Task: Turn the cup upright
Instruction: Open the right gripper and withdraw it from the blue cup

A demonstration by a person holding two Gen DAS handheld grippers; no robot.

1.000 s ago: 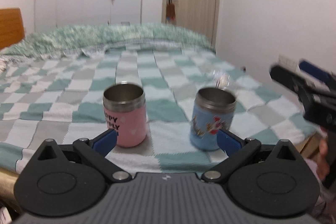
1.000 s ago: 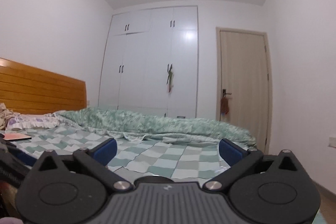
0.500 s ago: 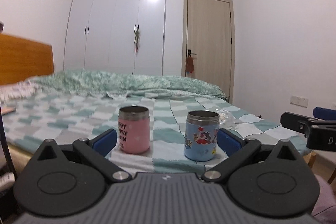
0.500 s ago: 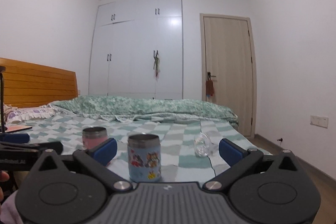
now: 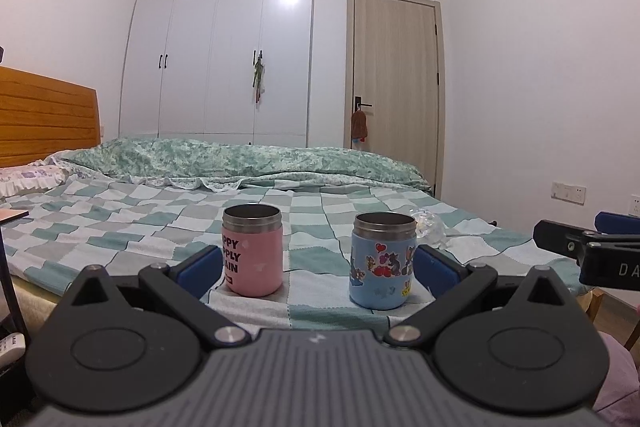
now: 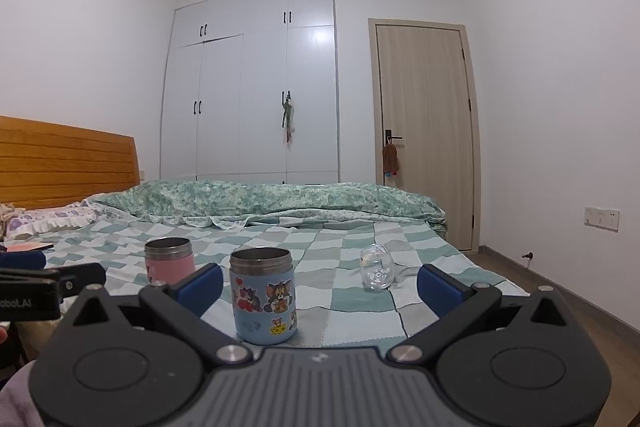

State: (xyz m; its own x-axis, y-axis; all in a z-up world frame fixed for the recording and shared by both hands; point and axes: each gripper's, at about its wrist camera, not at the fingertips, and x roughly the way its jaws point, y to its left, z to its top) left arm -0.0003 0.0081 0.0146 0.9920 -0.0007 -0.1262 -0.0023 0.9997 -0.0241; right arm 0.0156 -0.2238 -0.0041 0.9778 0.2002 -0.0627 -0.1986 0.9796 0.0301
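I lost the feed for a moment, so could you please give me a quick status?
Both hand-held grippers open, empty: left, right. Clear glass cup on its side on the bed, untouched. Blue cup and pink cup upright, left of it.

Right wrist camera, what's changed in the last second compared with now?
The right gripper tipped down: first only bedding showed, now the blue cup, pink cup and the clear glass cup lying on its side show. The left gripper levelled up from looking down on the cups. Nothing was grasped; both grippers remain open, both metal cups upright on the bed.
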